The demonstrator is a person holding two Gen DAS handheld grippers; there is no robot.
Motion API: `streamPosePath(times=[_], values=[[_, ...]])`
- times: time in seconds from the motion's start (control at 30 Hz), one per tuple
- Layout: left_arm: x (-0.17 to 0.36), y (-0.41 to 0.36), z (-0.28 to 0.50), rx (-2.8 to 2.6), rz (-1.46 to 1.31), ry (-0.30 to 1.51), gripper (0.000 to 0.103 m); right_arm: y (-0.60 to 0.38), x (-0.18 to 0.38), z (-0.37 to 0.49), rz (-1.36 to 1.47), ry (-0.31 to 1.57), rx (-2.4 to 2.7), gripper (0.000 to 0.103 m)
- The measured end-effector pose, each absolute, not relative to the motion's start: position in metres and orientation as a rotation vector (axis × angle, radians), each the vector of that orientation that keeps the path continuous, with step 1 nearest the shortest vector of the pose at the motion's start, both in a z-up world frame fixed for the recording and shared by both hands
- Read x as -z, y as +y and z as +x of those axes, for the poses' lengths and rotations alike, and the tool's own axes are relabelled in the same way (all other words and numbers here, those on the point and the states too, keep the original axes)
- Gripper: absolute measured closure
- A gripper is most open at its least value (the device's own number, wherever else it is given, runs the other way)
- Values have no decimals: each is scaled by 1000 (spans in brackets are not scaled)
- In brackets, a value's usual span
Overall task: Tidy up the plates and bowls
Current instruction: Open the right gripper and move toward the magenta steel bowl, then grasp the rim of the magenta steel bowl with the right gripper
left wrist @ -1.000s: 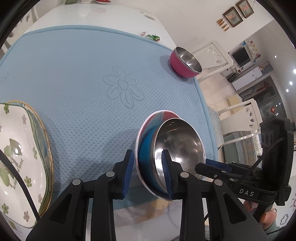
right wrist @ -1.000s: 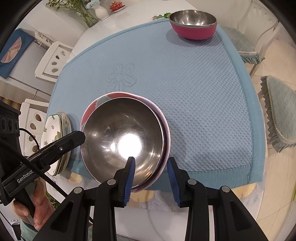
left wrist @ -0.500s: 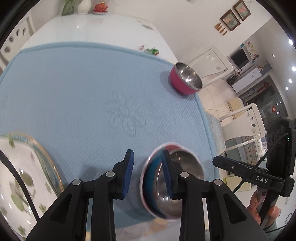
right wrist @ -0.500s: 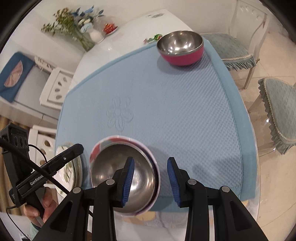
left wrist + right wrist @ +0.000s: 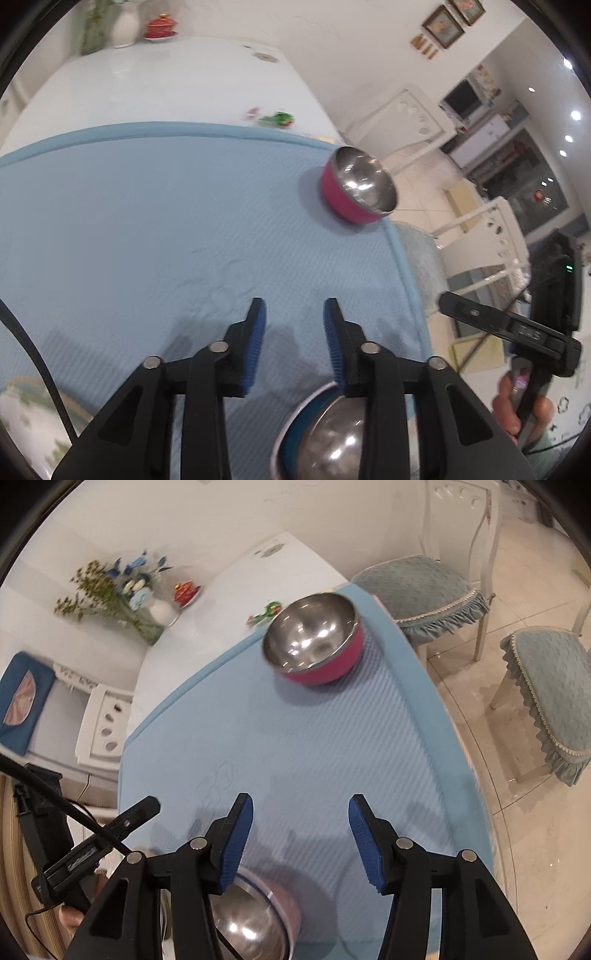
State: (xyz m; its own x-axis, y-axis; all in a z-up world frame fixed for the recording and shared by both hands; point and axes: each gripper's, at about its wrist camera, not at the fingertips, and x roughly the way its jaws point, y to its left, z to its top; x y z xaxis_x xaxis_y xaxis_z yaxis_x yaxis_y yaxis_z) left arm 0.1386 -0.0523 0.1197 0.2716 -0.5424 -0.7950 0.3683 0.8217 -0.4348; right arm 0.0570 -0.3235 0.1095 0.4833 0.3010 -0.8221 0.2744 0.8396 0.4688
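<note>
1. Blue mat (image 5: 155,229): covers the near part of the white table (image 5: 166,81) and fills the centre of both views.

2. Pink bowl (image 5: 356,190), steel-lined: upper right of centre in the left wrist view, upper centre in the right wrist view (image 5: 314,642). It stands on its base near the mat's far right corner, mouth facing up. It is round, so it has no long axis to record.

3. Stacked bowls (image 5: 325,443): bottom edge of the left wrist view, partly behind my own finger; bottom, left of centre, in the right wrist view (image 5: 255,919). A steel bowl sits inside a blue-walled bowl with a pale rim, mouths up, at the mat's near edge.

4. Flowered plate (image 5: 26,421): lower left corner of the left wrist view, blurred, with a gold rim.

5. My left gripper (image 5: 293,314): jaws have just been opening and stand apart over bare mat with nothing between them.

6. My right gripper (image 5: 301,812): jaws have just been opening and stand wider apart over bare mat. It too is empty.

7. Chairs (image 5: 421,590): 2 cushioned seats at the right of the right wrist view.

8. Vase of flowers (image 5: 147,602): upper left of that view, on the table's far end.
</note>
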Motion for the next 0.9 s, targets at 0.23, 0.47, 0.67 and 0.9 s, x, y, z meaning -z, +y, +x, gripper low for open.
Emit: streamPosePath(times=[0.23, 0.47, 0.67, 0.9], values=[[-121, -87, 185, 669, -210, 1154, 49, -348, -100, 104, 619, 1087, -4, 51], [-115, -130, 223, 716, -190, 1160, 49, -364, -92, 144, 665, 1084, 23, 51], [-102, -156, 246, 729, -155, 1175, 49, -379, -80, 167, 686, 1092, 58, 51], [-86, -170, 272, 730, -205, 1203, 51, -388, -63, 194, 677, 1119, 83, 51]])
